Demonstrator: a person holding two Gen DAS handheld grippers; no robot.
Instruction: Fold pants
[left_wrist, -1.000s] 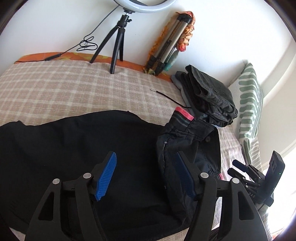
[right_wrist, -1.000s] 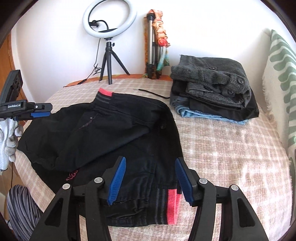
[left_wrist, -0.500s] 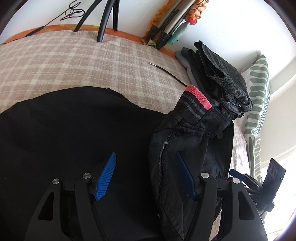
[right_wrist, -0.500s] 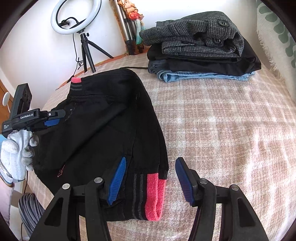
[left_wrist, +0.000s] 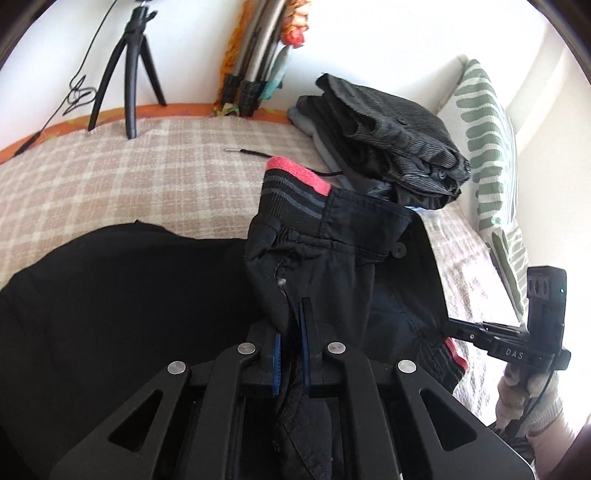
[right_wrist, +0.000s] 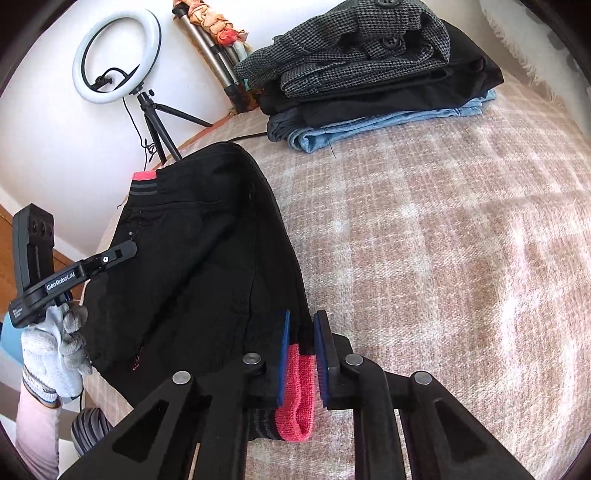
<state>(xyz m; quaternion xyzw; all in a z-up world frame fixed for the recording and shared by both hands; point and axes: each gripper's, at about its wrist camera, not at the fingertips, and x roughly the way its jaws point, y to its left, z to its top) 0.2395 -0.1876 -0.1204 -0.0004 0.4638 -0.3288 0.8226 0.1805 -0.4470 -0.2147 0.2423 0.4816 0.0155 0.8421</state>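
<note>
Black pants (left_wrist: 351, 280) with pink-and-grey striped waistband ends lie on a checked bed cover. My left gripper (left_wrist: 290, 332) is shut on a fold of the pants' black cloth near the waist. One pink waistband end (left_wrist: 295, 177) stands up beyond it. My right gripper (right_wrist: 301, 345) is shut on the other pink waistband end (right_wrist: 297, 398) of the pants (right_wrist: 207, 258). Each gripper shows in the other's view, the right one (left_wrist: 454, 326) at the pants' right edge and the left one (right_wrist: 127, 249) at their left edge.
A stack of folded clothes (right_wrist: 369, 62) sits at the back of the bed (right_wrist: 443, 240). A ring light on a tripod (right_wrist: 110, 62) and a folded tripod (left_wrist: 255, 48) stand by the wall. A green-patterned pillow (left_wrist: 487, 147) lies at the right. A thin black cable (left_wrist: 255, 152) lies on the cover.
Both grippers went from open to shut on the pants, the left on the black fold and the right on the pink waistband end. The waist now lifts off the bed.
</note>
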